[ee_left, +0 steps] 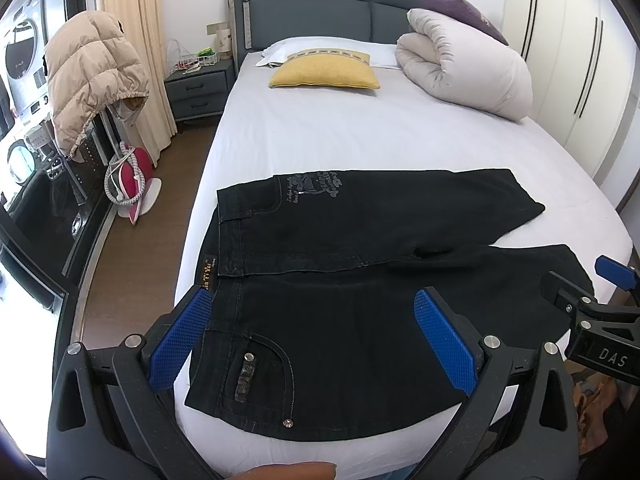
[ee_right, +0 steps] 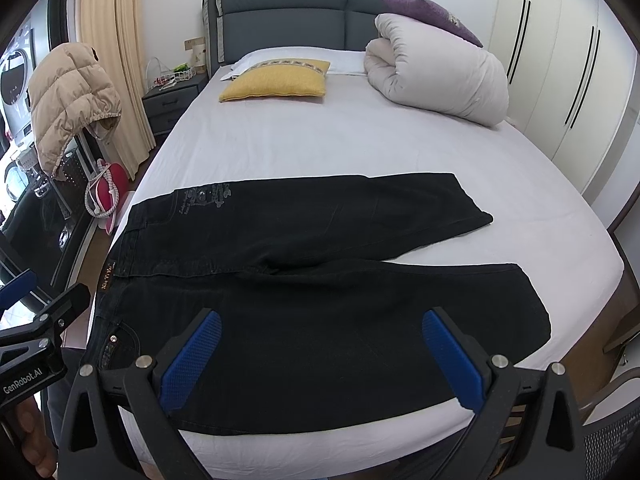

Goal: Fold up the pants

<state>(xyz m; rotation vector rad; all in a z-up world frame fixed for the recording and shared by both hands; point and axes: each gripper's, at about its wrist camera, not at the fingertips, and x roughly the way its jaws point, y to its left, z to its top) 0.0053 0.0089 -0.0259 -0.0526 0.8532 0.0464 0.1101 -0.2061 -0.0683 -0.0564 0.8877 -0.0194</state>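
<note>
Black jeans (ee_left: 360,240) lie flat across the foot of the white bed (ee_left: 320,132), waistband at the left, both legs stretching right. My left gripper (ee_left: 314,312) hovers open over the near hip and back pocket, its blue pads wide apart with nothing between them. The right gripper (ee_left: 612,276) shows at the right edge of the left wrist view, near the near leg's hem. In the right wrist view the jeans (ee_right: 320,248) spread below my right gripper (ee_right: 320,334), which is open above the near leg. The left gripper (ee_right: 24,288) shows at the left edge of that view.
A yellow cushion (ee_left: 325,72) and a rolled white duvet (ee_left: 464,68) lie at the head of the bed. A nightstand (ee_left: 198,90) stands left of it. A beige puffer jacket (ee_left: 90,76) hangs at the left, a red bag (ee_left: 130,178) on the wooden floor. White wardrobes (ee_left: 576,60) line the right wall.
</note>
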